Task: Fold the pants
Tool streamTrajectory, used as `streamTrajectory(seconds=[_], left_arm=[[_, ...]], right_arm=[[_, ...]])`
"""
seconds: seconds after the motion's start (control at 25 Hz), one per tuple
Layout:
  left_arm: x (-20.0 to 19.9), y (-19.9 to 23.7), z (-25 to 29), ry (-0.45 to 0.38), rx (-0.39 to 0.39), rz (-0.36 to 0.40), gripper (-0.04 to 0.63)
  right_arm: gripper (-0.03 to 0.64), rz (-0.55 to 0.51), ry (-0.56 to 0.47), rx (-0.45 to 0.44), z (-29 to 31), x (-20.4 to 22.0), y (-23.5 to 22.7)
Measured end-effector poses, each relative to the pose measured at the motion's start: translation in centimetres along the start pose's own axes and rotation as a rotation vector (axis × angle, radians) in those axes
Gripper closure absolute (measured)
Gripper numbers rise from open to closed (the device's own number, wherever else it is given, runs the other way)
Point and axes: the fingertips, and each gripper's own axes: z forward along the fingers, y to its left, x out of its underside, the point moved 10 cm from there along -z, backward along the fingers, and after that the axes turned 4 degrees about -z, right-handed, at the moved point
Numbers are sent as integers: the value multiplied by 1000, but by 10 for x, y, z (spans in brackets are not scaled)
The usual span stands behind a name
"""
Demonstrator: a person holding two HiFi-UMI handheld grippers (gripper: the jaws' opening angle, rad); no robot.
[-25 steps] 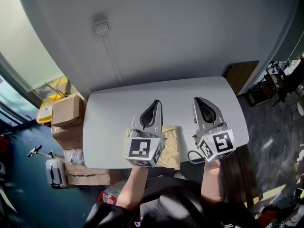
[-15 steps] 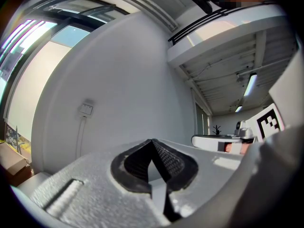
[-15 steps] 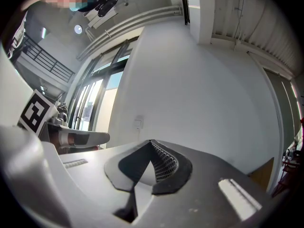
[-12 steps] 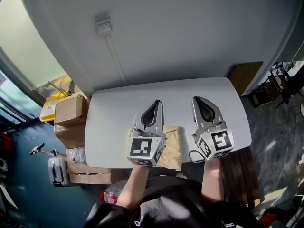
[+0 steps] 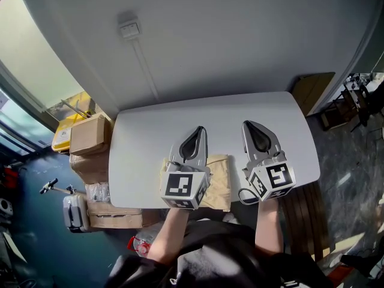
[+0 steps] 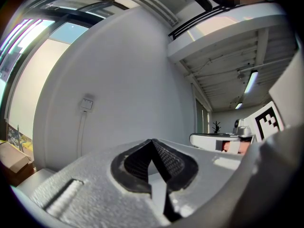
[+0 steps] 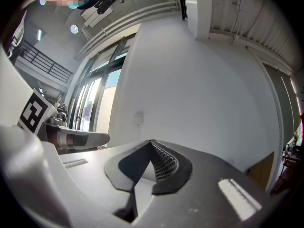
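The beige pants (image 5: 219, 179) lie folded into a small flat stack at the near edge of the white table (image 5: 144, 143). My left gripper (image 5: 198, 129) hovers over the stack and hides its left part. It points level toward the wall, its jaws shut and empty (image 6: 152, 141). My right gripper (image 5: 247, 125) is held just right of the pants over bare tabletop, also level, with nothing in its shut jaws (image 7: 152, 142). Neither gripper view shows the pants, only the wall ahead.
Cardboard boxes (image 5: 87, 135) and a yellow crate (image 5: 63, 138) stand on the floor left of the table. A wooden board (image 5: 312, 89) leans at the right rear. A wall socket (image 5: 129, 29) with a cable duct sits on the grey wall behind.
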Motion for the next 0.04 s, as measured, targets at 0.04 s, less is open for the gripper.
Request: streamTrajectory(seconds=[0.04], left_arm=[[1,1,1,3,-2,-1,591]], right_arm=[[614,0,2,0,1,1,0]])
